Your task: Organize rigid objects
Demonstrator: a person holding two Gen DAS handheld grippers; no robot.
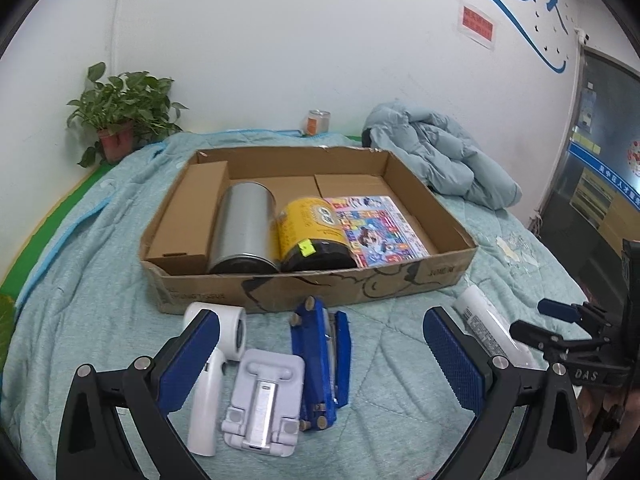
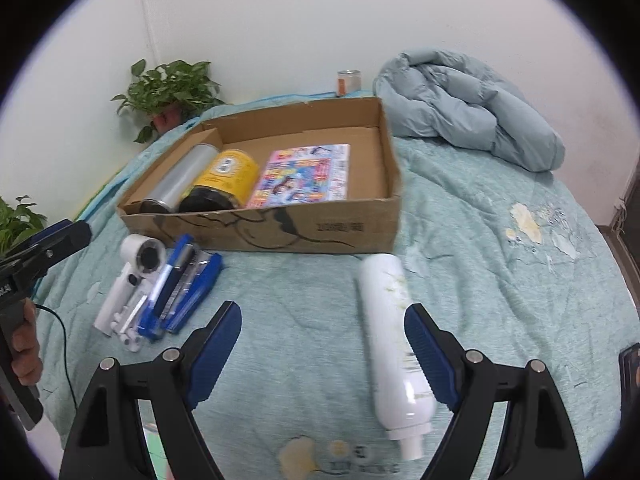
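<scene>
A shallow cardboard box (image 1: 312, 286) (image 2: 328, 226) sits on the bed, holding a brown carton (image 1: 188, 216), a silver can (image 1: 244, 228) (image 2: 184, 178), a yellow can (image 1: 312, 232) (image 2: 228, 180) and a colourful book (image 1: 378, 228) (image 2: 306, 174). In front of it lie a white handheld device (image 1: 212, 356) (image 2: 132, 272), a white folding stand (image 1: 264, 400), a blue stapler (image 1: 320, 360) (image 2: 188, 284) and a white bottle (image 1: 488, 328) (image 2: 392, 332). My left gripper (image 1: 320, 364) is open over the stand and stapler. My right gripper (image 2: 324, 352) is open, its right finger beside the bottle.
A light blue quilt (image 1: 100, 280) covers the bed. A bundled blue jacket (image 1: 440, 156) (image 2: 472, 108) lies behind the box at right. A potted plant (image 1: 120, 116) (image 2: 172, 92) and a small can (image 1: 318, 122) (image 2: 349, 82) stand by the wall.
</scene>
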